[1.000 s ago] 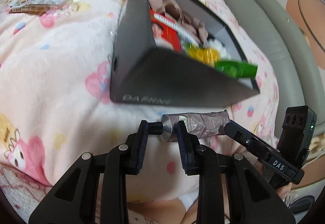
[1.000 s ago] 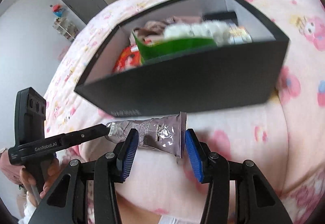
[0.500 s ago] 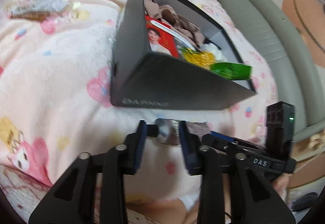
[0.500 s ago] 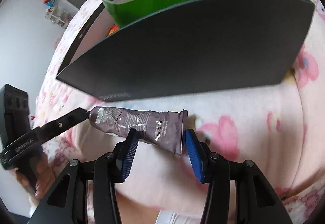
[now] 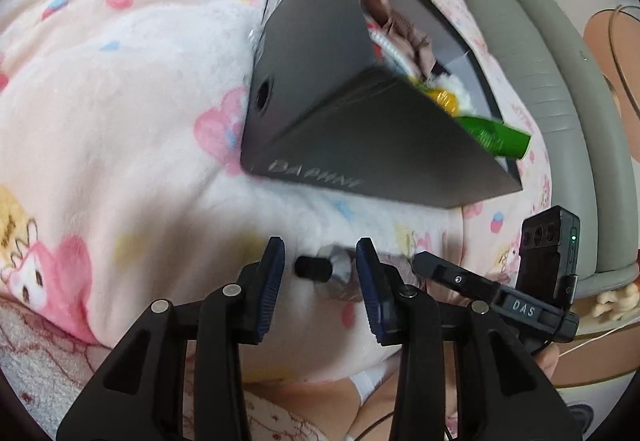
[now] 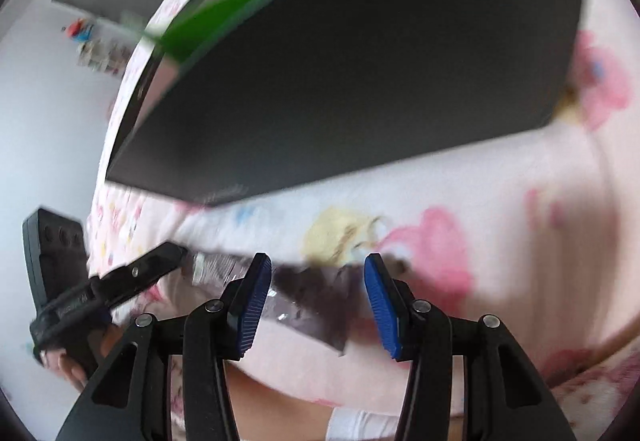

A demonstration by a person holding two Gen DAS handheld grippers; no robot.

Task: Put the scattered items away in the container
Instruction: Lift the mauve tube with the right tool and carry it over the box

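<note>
A: Across most of both frames — what lies there?

B: A pink cartoon-print blanket (image 5: 120,129), and on it, in the upper centre, a black box (image 5: 360,145) holding a green packet (image 5: 500,139), a yellow item and brown fabric.

A: And the tube?

B: Low in the frame, lying on the blanket just in front of the box: a grey-brown tube (image 6: 316,293), black cap (image 5: 314,268) pointing to the left of the left wrist view.

A: The grippers?

B: The left gripper (image 5: 320,283) stands open, blue pads either side of the cap end, not pressing it. The right gripper (image 6: 316,301) is open wide around the crimped end, blurred, gripping nothing.
</note>
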